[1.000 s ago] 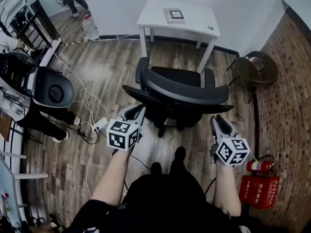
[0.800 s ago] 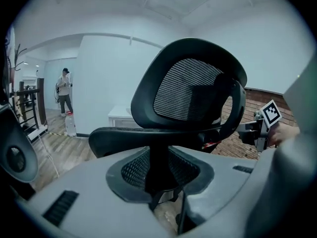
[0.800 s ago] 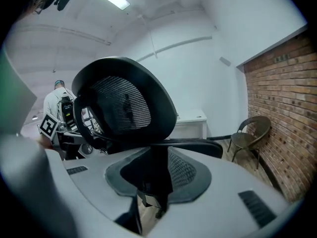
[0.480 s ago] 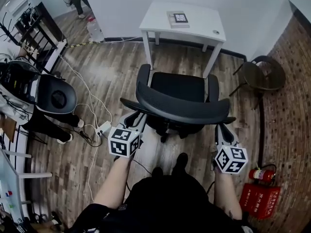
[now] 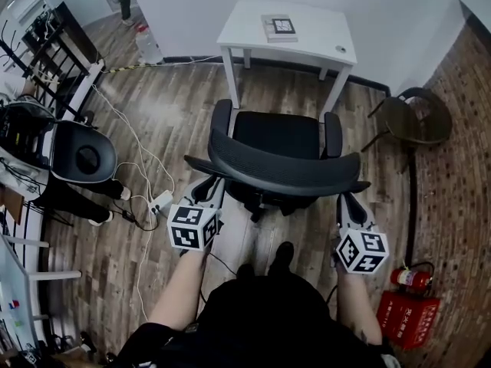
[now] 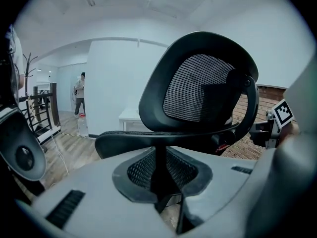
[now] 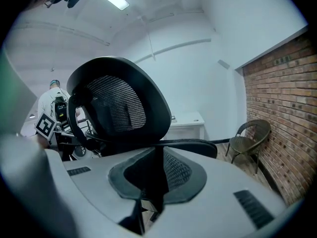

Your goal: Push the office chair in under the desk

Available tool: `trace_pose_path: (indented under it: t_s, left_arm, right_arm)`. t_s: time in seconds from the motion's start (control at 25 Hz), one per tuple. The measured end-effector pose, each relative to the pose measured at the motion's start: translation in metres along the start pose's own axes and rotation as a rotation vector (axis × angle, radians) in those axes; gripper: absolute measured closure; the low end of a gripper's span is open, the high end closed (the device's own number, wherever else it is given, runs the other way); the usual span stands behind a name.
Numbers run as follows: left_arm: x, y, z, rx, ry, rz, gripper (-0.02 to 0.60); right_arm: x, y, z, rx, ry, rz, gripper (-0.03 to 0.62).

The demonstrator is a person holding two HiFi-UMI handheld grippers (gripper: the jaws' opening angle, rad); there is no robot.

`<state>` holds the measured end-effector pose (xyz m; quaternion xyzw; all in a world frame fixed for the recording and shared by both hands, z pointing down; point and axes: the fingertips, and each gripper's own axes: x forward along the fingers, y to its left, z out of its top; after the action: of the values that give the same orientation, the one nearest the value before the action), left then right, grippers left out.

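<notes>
In the head view, the office chair [image 5: 280,159] is standing just short of the white worktop [image 5: 307,41]. The left tool [image 5: 209,188] and right tool [image 5: 345,200] are meeting its back corners, apparently to shove evenly.

In the left gripper view, the jaws are sitting practically together, gripping nothing, below the mesh backrest [image 6: 198,83].

In the right gripper view, the jaws have just been closing and are likewise holding nothing.

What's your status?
Left tool, right tool clamped on office chair backrest; right jaws just closed. Chair short of white desk. Nothing between them.
</notes>
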<state>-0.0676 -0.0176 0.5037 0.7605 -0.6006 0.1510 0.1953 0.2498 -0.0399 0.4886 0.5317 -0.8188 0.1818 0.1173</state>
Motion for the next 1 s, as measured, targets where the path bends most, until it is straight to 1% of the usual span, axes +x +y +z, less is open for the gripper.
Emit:
trace_pose_path:
  t_s: [0.2,0.52,0.72,0.84,1.0]
  left_arm:
    - [0.016,0.013,0.006,-0.005,0.018,0.045,0.512]
    - [0.015,0.030,0.011,-0.040,0.024,0.072,0.514]
    - [0.022,0.041,0.014,-0.050,0.038,0.096,0.514]
    - [0.023,0.047,0.015,-0.051,0.035,0.073,0.514]
    - [0.023,0.062,0.018,-0.060,0.010,0.033,0.514]
  right_arm:
    - [0.017,0.003,0.002,-0.022,0.004,0.040,0.549]
    - [0.028,0.017,0.009,-0.042,0.006,0.135,0.549]
    - [0.040,0.021,0.012,-0.041,0.013,0.194,0.549]
    - [0.043,0.024,0.013,-0.051,0.006,0.199,0.551]
    - [0.048,0.037,0.012,-0.038,-0.009,0.148,0.556]
